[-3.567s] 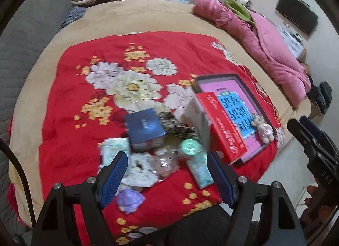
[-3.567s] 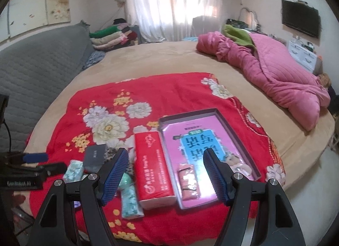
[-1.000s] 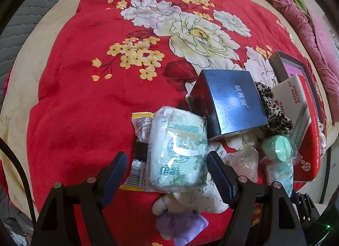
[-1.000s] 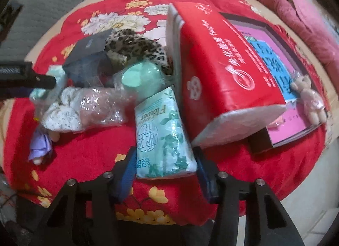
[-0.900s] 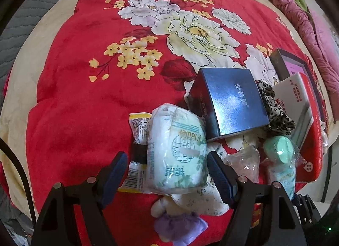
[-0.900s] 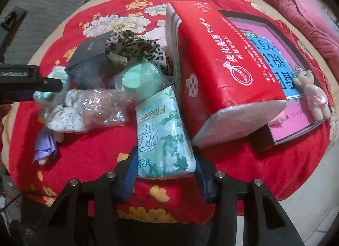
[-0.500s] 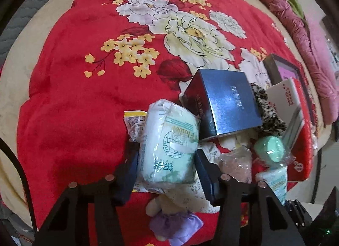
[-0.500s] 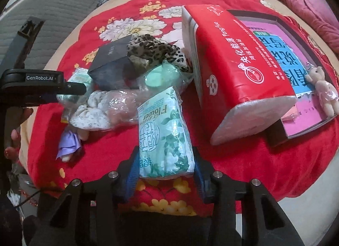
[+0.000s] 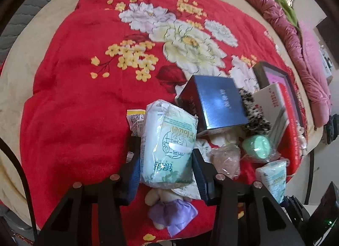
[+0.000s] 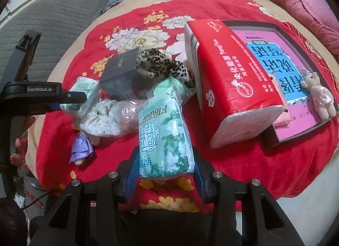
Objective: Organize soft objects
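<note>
Two pale green tissue packs are held. My left gripper has one pack between its blue pads; the jaws are closing and press its sides. It hangs just above a yellow snack wrapper and a plush in a purple dress. My right gripper is shut on the second pack, printed "Flower", held over the red floral blanket. The right wrist view also shows the left gripper from the side, with its pack.
A red tissue brick leans on a dark tray holding a pink book and small teddy. A dark blue box, leopard scrunchie, bagged green item and bagged white scrunchie are heaped together. A pink quilt lies beyond.
The left jaws have closed in from wide apart onto the tissue pack and raised it slightly. The right gripper has lifted its pack a little and the view has pulled back.
</note>
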A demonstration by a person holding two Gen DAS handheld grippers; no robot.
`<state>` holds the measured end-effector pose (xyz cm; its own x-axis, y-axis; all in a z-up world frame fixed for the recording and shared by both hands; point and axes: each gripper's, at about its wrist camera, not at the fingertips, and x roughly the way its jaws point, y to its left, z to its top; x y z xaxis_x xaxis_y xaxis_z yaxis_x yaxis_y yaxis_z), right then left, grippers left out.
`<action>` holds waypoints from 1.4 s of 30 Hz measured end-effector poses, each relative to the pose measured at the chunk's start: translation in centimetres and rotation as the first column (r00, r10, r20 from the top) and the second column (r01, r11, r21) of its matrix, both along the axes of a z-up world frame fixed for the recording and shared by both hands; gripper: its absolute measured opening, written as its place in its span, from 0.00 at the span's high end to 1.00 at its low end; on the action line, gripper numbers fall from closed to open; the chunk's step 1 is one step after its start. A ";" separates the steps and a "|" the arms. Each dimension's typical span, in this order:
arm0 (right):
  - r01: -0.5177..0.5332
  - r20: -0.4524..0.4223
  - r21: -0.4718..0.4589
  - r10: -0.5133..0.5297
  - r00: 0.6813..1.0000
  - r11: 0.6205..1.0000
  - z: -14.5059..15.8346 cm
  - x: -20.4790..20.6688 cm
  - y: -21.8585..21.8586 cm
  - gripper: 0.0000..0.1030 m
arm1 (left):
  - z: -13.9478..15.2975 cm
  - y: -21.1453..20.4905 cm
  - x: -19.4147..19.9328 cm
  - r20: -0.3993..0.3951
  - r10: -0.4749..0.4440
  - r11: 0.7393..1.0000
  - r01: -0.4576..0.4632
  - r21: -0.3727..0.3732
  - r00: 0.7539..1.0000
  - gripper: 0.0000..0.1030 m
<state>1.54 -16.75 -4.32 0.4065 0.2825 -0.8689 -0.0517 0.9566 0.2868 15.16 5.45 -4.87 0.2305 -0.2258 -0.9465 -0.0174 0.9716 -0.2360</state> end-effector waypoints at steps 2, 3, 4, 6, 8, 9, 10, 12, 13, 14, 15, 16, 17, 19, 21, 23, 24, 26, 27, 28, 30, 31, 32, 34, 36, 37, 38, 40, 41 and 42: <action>0.000 0.011 -0.001 0.000 1.000 1.000 0.4 -0.1 -0.1 0.55 | 0.8 0.0 -0.3 0.014 -0.004 1.000 0.004 -0.005 1.000 0.55; 0.001 0.019 -0.001 -0.001 1.000 1.000 0.6 -0.1 0.0 0.55 | 1.1 -0.1 -0.4 0.018 -0.010 1.000 0.010 -0.005 1.000 0.55; 0.002 0.024 0.004 -0.002 1.000 1.000 0.8 0.0 0.0 0.55 | 1.4 -0.1 -0.6 0.020 -0.013 1.000 0.013 -0.004 1.000 0.55; 0.002 0.031 0.012 -0.002 1.000 1.000 1.1 -0.1 -0.1 0.55 | 1.8 -0.1 -0.9 0.031 -0.014 1.000 0.014 -0.006 0.999 0.55; -0.001 0.042 0.010 0.000 0.999 1.000 1.4 -0.1 0.0 0.55 | 2.2 -0.2 -1.2 0.039 -0.016 1.000 0.016 -0.011 0.999 0.55; -0.001 0.047 0.011 0.000 0.999 1.000 1.6 -0.1 0.0 0.55 | 2.4 -0.3 -1.4 0.045 -0.017 1.000 0.018 -0.012 0.999 0.55; -0.002 0.051 0.012 0.001 0.999 1.000 1.8 -0.1 0.1 0.55 | 2.6 -0.3 -1.5 0.049 -0.021 1.000 0.021 -0.013 0.999 0.55; -0.002 0.062 0.014 0.001 0.998 1.000 2.2 0.0 0.0 0.55 | 3.1 -0.5 -1.8 0.058 -0.025 1.000 0.026 -0.012 0.998 0.55; -0.002 0.067 0.015 0.001 0.998 1.000 2.4 0.0 0.0 0.55 | 3.2 -0.6 -1.9 0.061 -0.028 1.000 0.029 -0.011 0.998 0.55; -0.001 0.072 0.015 0.000 0.997 1.000 2.6 -0.1 0.0 0.55 | 3.4 -0.6 -2.1 0.064 -0.030 0.999 0.031 -0.009 0.997 0.55; 0.000 0.079 0.015 -0.001 0.997 1.000 2.9 -0.1 0.0 0.55 | 3.7 -0.7 -2.3 0.069 -0.030 1.000 0.030 -0.005 0.997 0.55; -0.001 0.083 0.015 -0.001 0.997 1.000 3.1 -0.1 0.0 0.55 | 3.9 -0.7 -2.4 0.072 -0.030 1.000 0.030 -0.004 0.997 0.55; 0.000 0.089 0.013 -0.001 0.996 1.000 3.3 -0.1 -0.1 0.55 | 4.1 -0.7 -2.6 0.076 -0.031 1.000 0.031 -0.004 0.997 0.55; -0.001 0.104 0.013 -0.001 0.995 1.000 4.0 -0.2 -0.2 0.55 | 4.7 -0.9 -3.0 0.090 -0.033 0.999 0.033 -0.005 0.995 0.55; 0.005 0.113 0.019 -0.007 0.994 1.000 4.4 -0.2 -0.5 0.55 | 5.2 -1.1 -3.4 0.101 -0.036 0.999 0.037 -0.007 0.994 0.55; 0.011 0.126 0.028 -0.014 0.992 1.000 5.1 -0.3 -0.8 0.55 | 5.6 -1.2 -3.8 0.110 -0.035 0.999 0.037 -0.016 0.993 0.55; 0.014 0.132 0.026 -0.018 0.991 1.000 5.3 -0.3 -0.9 0.55 | 5.8 -1.2 -4.0 0.115 -0.032 0.999 0.034 -0.019 0.993 0.55; 0.020 0.142 0.036 -0.025 0.990 0.999 5.8 -0.4 -1.2 0.55 | 6.4 -1.5 -4.5 0.127 -0.035 0.999 0.038 -0.018 0.991 0.55; 0.023 0.146 0.036 -0.028 0.989 0.999 6.1 -0.5 -1.4 0.55 | 6.7 -1.6 -4.7 0.133 -0.035 0.999 0.038 -0.017 0.990 0.55; 0.027 0.151 0.037 -0.032 0.988 0.999 6.3 -0.5 -1.5 0.55 | 6.9 -1.7 -4.9 0.137 -0.037 0.999 0.040 -0.018 0.990 0.55; 0.033 0.162 0.039 -0.039 0.986 0.999 6.8 -0.6 -1.9 0.55 | 7.4 -2.0 -5.3 0.145 -0.038 0.999 0.042 -0.020 0.989 0.55; 0.035 0.166 0.038 -0.041 0.985 0.999 7.0 -0.7 -2.0 0.55 | 7.7 -2.2 -5.5 0.150 -0.040 0.999 0.044 -0.021 0.988 0.55; 0.036 0.175 0.026 -0.040 0.984 0.999 7.4 -0.8 -2.1 0.55 | 7.9 -2.5 -5.7 0.153 -0.042 0.999 0.046 -0.024 0.987 0.55; 0.038 0.189 0.021 -0.042 0.981 0.999 7.9 -0.9 -2.3 0.55 | 8.3 -2.9 -6.0 0.160 -0.052 0.998 0.058 -0.030 0.986 0.55; 0.041 0.204 0.014 -0.043 0.978 0.999 8.6 -1.0 -2.4 0.55 | 8.7 -3.5 -6.3 0.168 -0.059 0.997 0.066 -0.035 0.984 0.55; 0.042 0.209 0.012 -0.044 0.977 0.999 8.8 -1.0 -2.6 0.55 | 9.0 -3.8 -6.4 0.173 -0.064 0.997 0.071 -0.036 0.983 0.55; 0.045 0.220 0.009 -0.046 0.974 0.999 9.2 -1.1 -2.7 0.55 | 9.2 -4.1 -6.5 0.178 -0.067 0.996 0.075 -0.037 0.982 0.55; 0.049 0.232 0.010 -0.050 0.971 0.999 9.8 -1.1 -3.1 0.55 | 9.7 -4.6 -6.8 0.189 -0.077 0.995 0.086 -0.041 0.979 0.55; 0.051 0.237 0.008 -0.052 0.970 0.999 10.0 -1.2 -3.2 0.55 | 9.8 -4.9 -6.9 0.194 -0.076 0.995 0.086 -0.043 0.978 0.55; 0.051 0.243 0.012 -0.052 0.969 0.999 10.4 -1.2 -3.4 0.55 | 10.1 -5.1 -7.1 0.201 -0.076 0.995 0.088 -0.050 0.977 0.55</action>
<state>0.31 -20.17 6.09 0.6197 0.2601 -0.7405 -0.0714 0.9583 0.2768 8.09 0.33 5.27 0.3911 -0.3056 -0.8682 0.1151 0.9521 -0.2833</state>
